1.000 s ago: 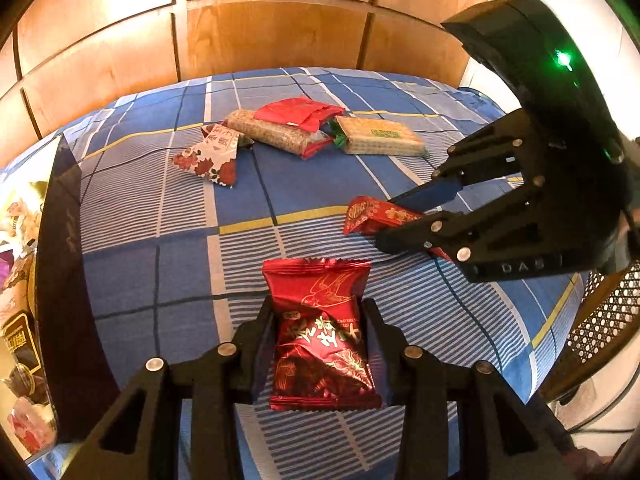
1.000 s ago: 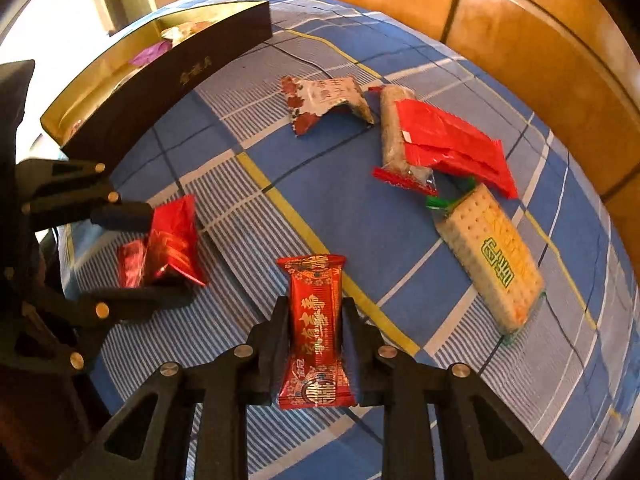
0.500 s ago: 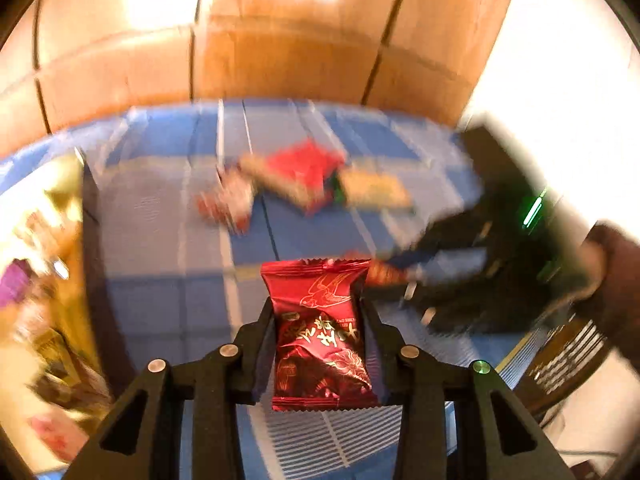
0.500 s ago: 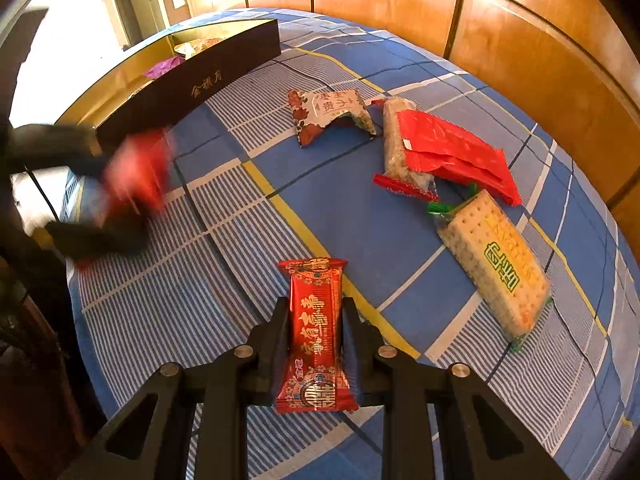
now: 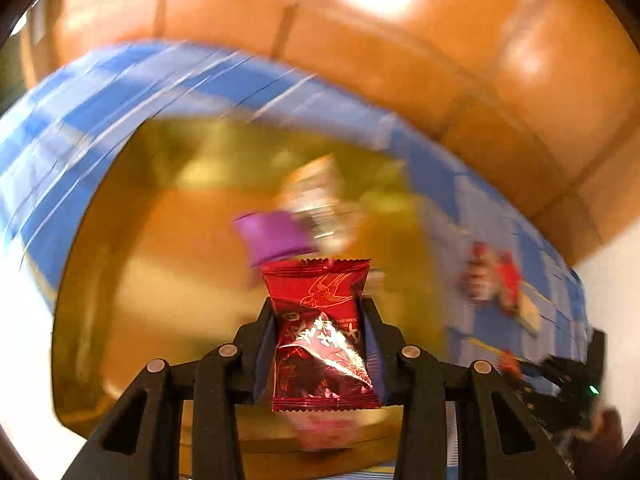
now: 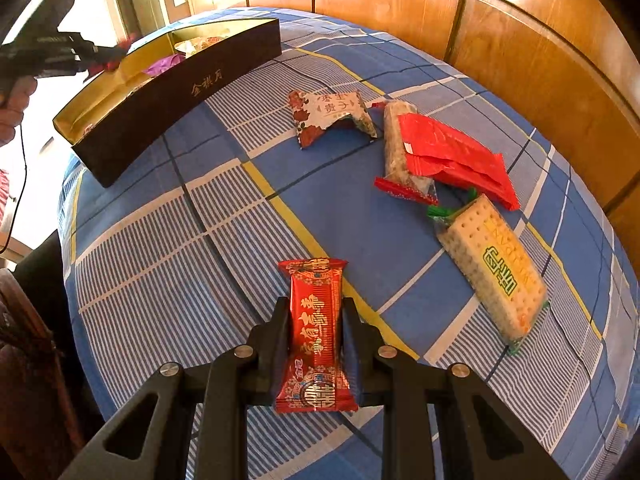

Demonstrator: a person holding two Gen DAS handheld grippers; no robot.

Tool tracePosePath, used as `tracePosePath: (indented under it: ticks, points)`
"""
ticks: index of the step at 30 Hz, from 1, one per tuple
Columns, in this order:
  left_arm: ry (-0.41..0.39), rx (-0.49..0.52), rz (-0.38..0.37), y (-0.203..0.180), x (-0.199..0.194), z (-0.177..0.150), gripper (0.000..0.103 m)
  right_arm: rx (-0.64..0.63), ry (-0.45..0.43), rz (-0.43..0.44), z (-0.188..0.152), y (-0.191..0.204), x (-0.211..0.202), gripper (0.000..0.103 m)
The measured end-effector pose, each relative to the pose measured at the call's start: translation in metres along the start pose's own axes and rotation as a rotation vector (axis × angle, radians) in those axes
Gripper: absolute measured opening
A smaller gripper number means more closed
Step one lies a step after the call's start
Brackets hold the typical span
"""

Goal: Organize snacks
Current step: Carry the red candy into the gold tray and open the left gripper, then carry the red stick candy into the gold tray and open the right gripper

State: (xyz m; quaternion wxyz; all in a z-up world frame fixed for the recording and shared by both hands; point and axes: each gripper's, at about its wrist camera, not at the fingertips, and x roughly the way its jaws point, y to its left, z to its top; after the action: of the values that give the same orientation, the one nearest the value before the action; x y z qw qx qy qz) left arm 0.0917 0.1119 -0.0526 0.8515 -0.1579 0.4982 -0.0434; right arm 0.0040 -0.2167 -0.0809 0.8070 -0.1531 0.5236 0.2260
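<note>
My left gripper [image 5: 320, 316] is shut on a dark red snack packet with a gold bird [image 5: 322, 332] and hangs over the open gold-lined box [image 5: 132, 248]; the view is blurred. A purple wrapper [image 5: 272, 236] and a pale packet [image 5: 320, 200] lie inside the box. In the right wrist view my right gripper [image 6: 316, 320] is shut on a narrow red bar packet [image 6: 316, 332] just above the blue checked cloth [image 6: 180, 272]. There the left gripper [image 6: 102, 56] shows at the top left above the dark box [image 6: 176, 92], held by a hand [image 6: 16, 100].
On the cloth lie a white and red flowered packet [image 6: 328, 114], a long cracker pack [image 6: 396, 148] under a red wrapper [image 6: 452, 152], and a green-print cracker pack [image 6: 492, 268]. Wood panelling [image 6: 520, 40] rises behind. A dark chair [image 6: 24, 360] stands at the left edge.
My left gripper has swung with its red packet from the cloth's front over to above the open box and rolled. The right gripper has stayed in place with its bar.
</note>
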Motion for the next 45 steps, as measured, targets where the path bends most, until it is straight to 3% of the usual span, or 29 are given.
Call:
tracePosePath:
  ticks: [5, 13, 19, 22, 27, 35, 45]
  points:
    - [0.083, -0.019, 0.079, 0.017, 0.034, 0.008, 0.040, 0.004, -0.003, 0.001, 0.000, -0.001, 0.000, 0.024]
    - [0.072, 0.035, 0.127, -0.013, 0.074, 0.045, 0.040, 0.012, -0.006, 0.003, 0.000, -0.003, 0.000, 0.025]
    - [0.029, 0.069, 0.146, -0.014, 0.059, 0.036, 0.044, 0.006, -0.006, 0.003, 0.000, -0.003, 0.000, 0.024]
    - [0.023, 0.061, 0.153, -0.011, 0.057, 0.033, 0.052, 0.003, -0.006, -0.001, 0.001, -0.002, 0.000, 0.024]
    - [-0.007, 0.055, 0.169, -0.007, 0.046, 0.023, 0.052, 0.004, -0.009, -0.001, 0.000, -0.002, 0.000, 0.024]
    - [-0.120, 0.078, 0.229, -0.009, 0.009, -0.007, 0.053, 0.003, -0.010, -0.002, -0.001, -0.002, -0.001, 0.025]
    - [-0.184, 0.114, 0.230, -0.022, -0.014, -0.031, 0.054, 0.001, -0.013, -0.004, -0.001, -0.002, -0.002, 0.025]
